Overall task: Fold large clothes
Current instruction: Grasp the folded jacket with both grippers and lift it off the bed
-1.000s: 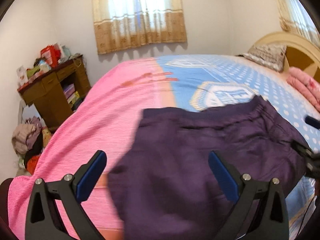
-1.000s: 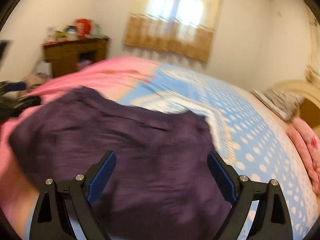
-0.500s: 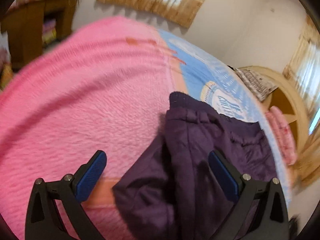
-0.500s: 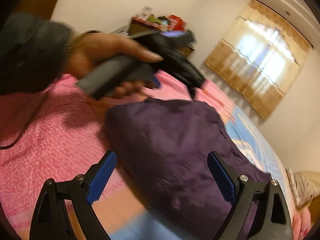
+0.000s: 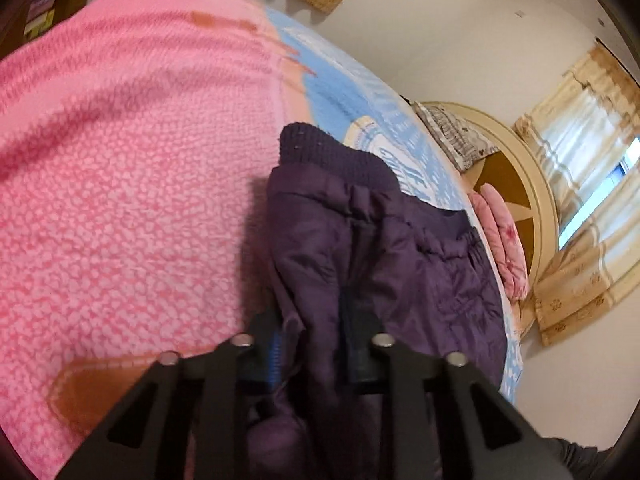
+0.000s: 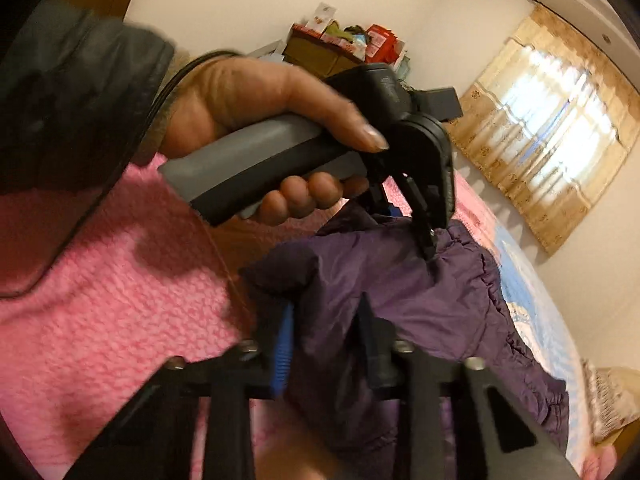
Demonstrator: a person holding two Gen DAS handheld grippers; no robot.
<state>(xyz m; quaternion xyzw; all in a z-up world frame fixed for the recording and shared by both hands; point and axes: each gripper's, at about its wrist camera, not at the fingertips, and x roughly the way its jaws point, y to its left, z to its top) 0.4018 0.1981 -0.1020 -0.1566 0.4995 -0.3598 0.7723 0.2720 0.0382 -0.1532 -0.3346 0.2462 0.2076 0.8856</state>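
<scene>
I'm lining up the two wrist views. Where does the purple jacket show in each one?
Left wrist: the purple jacket fills centre to lower right, pinched in the left tool.
Right wrist: purple jacket sits centre to lower right, pinched in the right tool.
Shared landmark: the pink blanket.

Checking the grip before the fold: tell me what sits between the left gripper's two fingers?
A bunched fold of the purple jacket fills the gap of the left gripper, jaws shut on it, in the left wrist view.
</scene>
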